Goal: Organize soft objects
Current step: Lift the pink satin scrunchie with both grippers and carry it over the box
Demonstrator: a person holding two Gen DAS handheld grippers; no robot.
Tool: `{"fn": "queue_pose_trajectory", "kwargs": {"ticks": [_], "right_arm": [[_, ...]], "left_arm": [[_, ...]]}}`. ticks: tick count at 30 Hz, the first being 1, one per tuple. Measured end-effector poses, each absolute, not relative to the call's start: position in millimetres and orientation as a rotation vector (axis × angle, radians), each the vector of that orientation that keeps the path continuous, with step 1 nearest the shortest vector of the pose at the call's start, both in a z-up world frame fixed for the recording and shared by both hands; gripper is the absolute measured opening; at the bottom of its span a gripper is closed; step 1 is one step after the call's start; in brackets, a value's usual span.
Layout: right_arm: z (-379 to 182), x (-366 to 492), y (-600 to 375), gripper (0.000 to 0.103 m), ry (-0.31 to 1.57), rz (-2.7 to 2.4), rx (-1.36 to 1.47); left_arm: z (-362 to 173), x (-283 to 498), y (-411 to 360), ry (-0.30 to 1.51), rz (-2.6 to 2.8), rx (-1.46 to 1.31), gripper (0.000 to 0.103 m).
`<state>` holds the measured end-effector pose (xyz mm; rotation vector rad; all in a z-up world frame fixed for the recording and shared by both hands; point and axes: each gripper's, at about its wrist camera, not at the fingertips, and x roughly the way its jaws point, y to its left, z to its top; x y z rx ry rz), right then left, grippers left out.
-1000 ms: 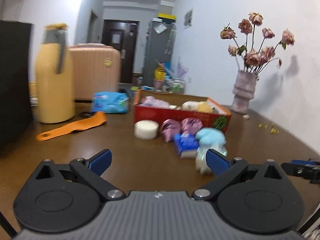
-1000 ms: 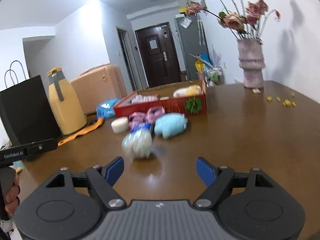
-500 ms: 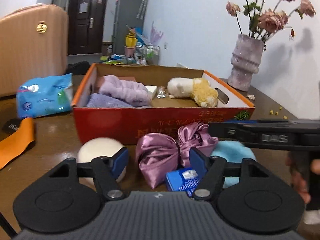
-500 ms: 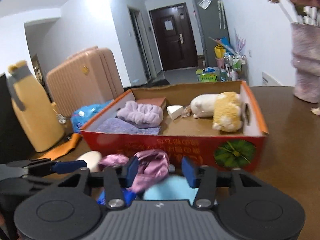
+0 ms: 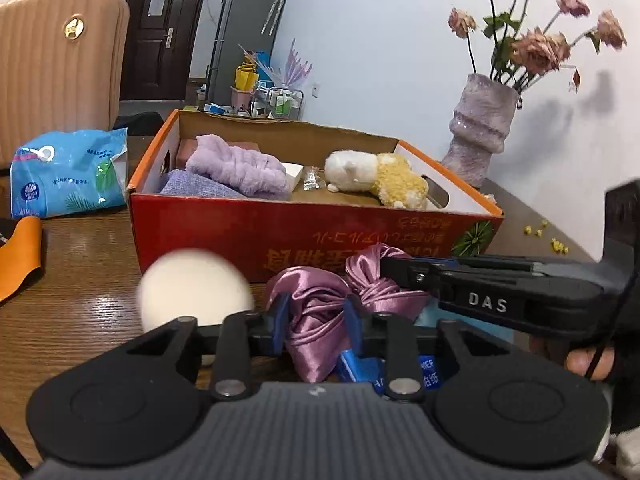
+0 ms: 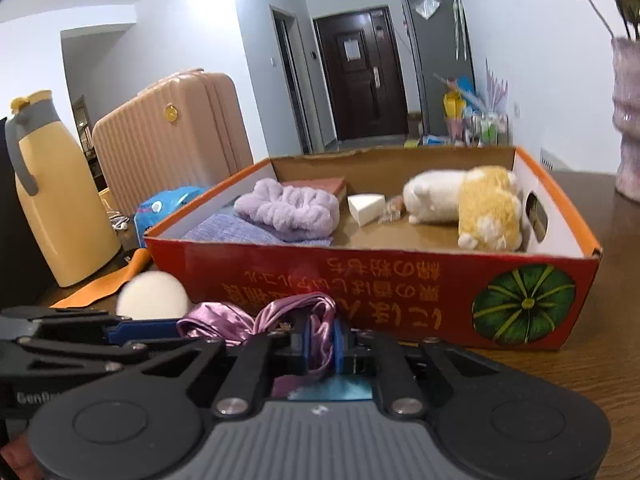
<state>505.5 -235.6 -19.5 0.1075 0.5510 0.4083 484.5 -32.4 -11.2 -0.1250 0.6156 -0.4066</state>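
Glossy mauve satin bow [image 5: 320, 320], seemingly crumpled

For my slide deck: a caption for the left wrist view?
Left claw closing on a purple satin bow before the red box.

Each tool [image 5: 314, 322] is black with 2 blue pads [image 5: 282, 320], silver screws and a ribbed grey body; the right tool [image 5: 404, 266] reads "DAS".
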Motion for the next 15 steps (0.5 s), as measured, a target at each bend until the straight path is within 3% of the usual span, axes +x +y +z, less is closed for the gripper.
{"fn": "queue_pose_trajectory", "kwargs": {"ticks": [6,15], "right_arm": [[12,486,-246,0.006,0.469,0.455,0.158],[73,371,-252,0.005,0.383,0.552,0.260]], "left_arm": [[13,471,-30,0.555,-0.407,-0.146,0.012],[72,353,-23,0.466,-0.444,-0.168,0.011]]}}
